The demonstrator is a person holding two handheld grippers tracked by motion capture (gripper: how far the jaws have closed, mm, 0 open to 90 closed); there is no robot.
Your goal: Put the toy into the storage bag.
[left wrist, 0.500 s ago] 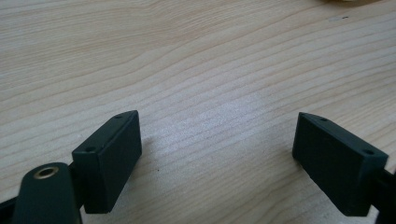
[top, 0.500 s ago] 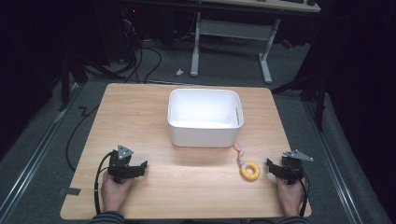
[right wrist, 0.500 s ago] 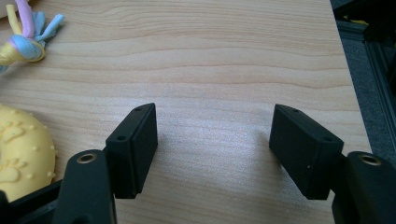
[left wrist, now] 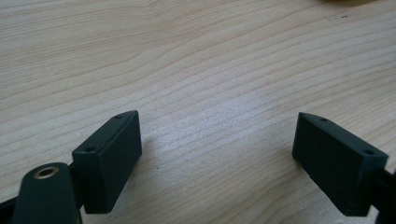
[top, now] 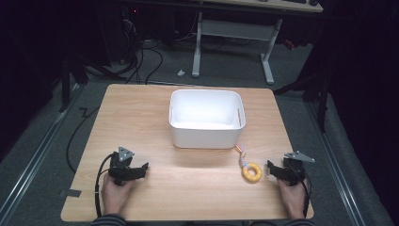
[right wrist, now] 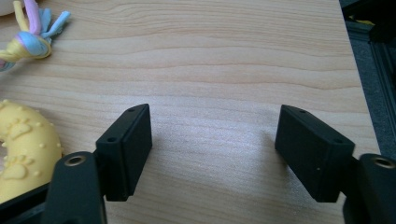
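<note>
Nearest the person, the left gripper [top: 141, 168] rests on the wooden table [top: 188, 188] at its near left, held by the left hand [top: 115, 193]. In the left gripper view its jaws stand wide apart over bare wood grain, holding nothing. At the near right, the right hand [top: 291, 197] holds the right gripper [top: 270, 168], which also sits low on the table; in the right gripper view its jaws are likewise spread wide with only wood between them.

Just beside the right gripper, toward the table's middle, lies a yellow ring toy [top: 252, 173], flat on the wood. Its surface is studded with small bumps and paw-print marks, seen close in the right gripper view [right wrist: 21, 154], where it lies just outside one jaw, not between the two. A braided rope tail [top: 243, 155] in pastel yellow, pink and blue runs from the ring away from the person, so the toy's long axis points toward the bin.

Farther on, at mid-table, stands a white rectangular bin [top: 205, 134], open at the top; the rope's far end lies near its front right corner.

Beyond the table, cables [top: 150, 56] lie on a grey floor [top: 226, 66] before the legs of a desk frame [top: 233, 42].
</note>
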